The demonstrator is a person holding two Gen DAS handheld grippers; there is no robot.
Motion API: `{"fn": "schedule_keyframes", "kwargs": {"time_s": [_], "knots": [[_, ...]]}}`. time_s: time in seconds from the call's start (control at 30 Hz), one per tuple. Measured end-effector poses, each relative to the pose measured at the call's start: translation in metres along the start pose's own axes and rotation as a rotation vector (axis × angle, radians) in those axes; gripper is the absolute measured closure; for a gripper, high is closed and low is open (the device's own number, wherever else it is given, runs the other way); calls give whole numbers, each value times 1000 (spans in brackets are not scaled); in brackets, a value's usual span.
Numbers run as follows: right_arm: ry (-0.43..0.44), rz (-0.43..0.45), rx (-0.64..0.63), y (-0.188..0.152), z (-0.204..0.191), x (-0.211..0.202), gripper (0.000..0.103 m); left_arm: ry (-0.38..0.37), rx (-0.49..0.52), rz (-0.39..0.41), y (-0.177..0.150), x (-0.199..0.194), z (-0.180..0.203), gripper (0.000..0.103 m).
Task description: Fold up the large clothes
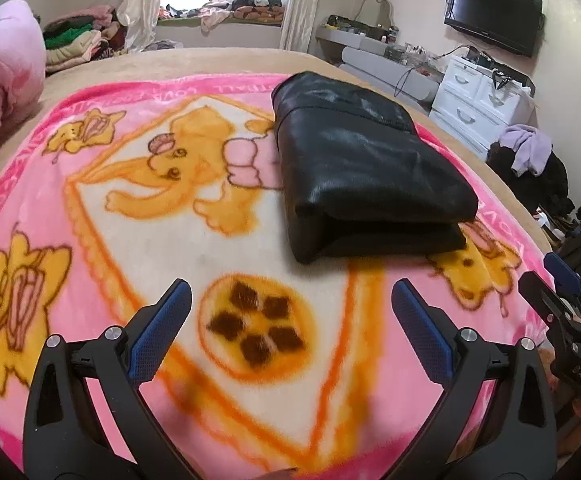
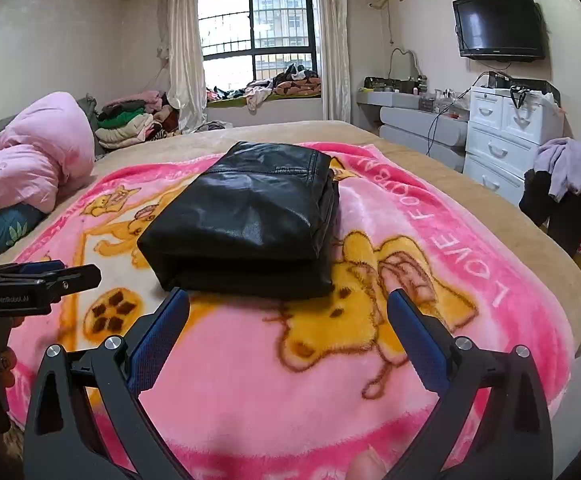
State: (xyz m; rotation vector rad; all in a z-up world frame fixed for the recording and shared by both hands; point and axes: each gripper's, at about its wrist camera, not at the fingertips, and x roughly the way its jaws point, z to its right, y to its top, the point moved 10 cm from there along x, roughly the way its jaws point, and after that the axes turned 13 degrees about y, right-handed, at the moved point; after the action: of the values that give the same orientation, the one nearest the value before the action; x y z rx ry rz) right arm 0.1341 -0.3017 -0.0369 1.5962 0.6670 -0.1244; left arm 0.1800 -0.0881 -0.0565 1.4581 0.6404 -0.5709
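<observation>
A black leather garment (image 1: 366,168) lies folded into a thick rectangle on the pink cartoon blanket (image 1: 150,240). In the right wrist view the same black garment (image 2: 246,216) sits just ahead of my fingers, on the blanket (image 2: 410,380). My left gripper (image 1: 290,300) hovers open over the blanket, to the left of and nearer than the garment, holding nothing. My right gripper (image 2: 288,304) is open too, its left fingertip close to the garment's near edge. Each gripper shows at the edge of the other's view: the right gripper (image 1: 562,280) and the left gripper (image 2: 62,272).
The blanket covers a beige bed (image 2: 470,184). A pink quilt (image 2: 38,160) is bundled at the bed's left side, with stacked clothes (image 2: 130,120) behind it. White drawers (image 2: 506,144), a grey dresser (image 2: 418,120) and a clothes-draped chair (image 2: 566,184) stand to the right.
</observation>
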Motion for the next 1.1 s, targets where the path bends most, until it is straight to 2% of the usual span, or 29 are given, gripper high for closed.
{"fn": "schedule_keyframes", "kwargs": {"time_s": [0.13, 1.1], "knots": [[-15, -26, -6, -6, 0, 5, 4, 21, 0, -5, -5, 0, -3, 9], [-9, -34, 18, -8, 6, 8, 4, 52, 2, 3, -5, -3, -9, 9]]}}
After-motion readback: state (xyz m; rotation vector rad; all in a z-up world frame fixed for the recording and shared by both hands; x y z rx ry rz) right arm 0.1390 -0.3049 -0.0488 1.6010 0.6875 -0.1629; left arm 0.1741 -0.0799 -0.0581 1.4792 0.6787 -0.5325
